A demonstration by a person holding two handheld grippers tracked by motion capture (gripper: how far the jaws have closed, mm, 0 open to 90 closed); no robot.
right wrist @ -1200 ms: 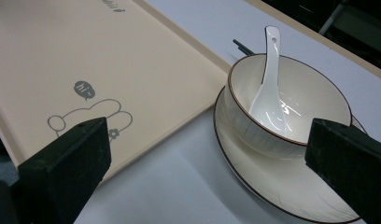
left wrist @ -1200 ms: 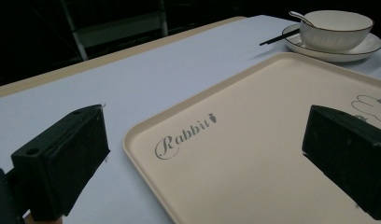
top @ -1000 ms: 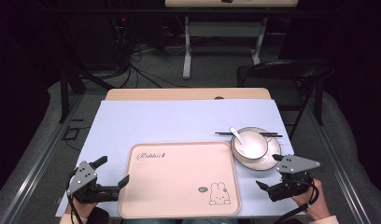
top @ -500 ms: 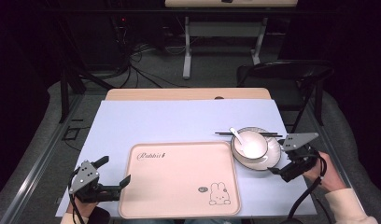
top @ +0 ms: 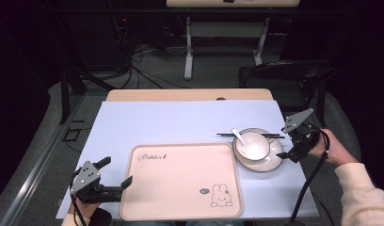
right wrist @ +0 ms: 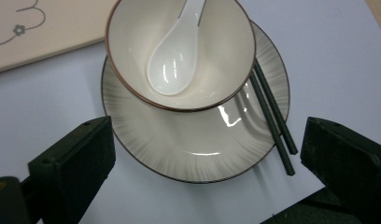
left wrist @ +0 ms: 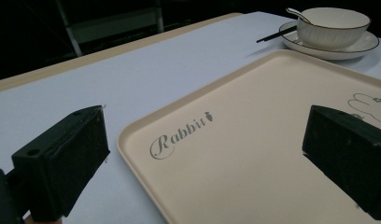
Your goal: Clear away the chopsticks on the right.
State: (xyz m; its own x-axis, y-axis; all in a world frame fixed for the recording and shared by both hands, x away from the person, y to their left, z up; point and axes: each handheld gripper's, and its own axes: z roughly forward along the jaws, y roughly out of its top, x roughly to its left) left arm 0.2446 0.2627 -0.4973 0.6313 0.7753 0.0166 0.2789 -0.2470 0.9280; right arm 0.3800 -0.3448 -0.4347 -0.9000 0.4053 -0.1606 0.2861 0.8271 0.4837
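Right gripper (right wrist: 205, 163) view: chopsticks (right wrist: 272, 116) tips overhang plate (right wrist: 198, 158) rim; jaws apart

tongs (right wrist: 205, 158) agape over plate (right wrist: 198, 161) | bowl (right wrist: 221, 70) holds spoon (right wrist: 174, 65) | chopsticks (right wrist: 271, 121) on plate rim

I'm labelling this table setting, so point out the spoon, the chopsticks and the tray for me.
spoon (right wrist: 172, 70): right gripper view, on its scoop inside the bowl.
chopsticks (right wrist: 272, 123): right gripper view, mid-length, across the plate's rim.
tray (top: 180, 181): high view, on its bare middle.
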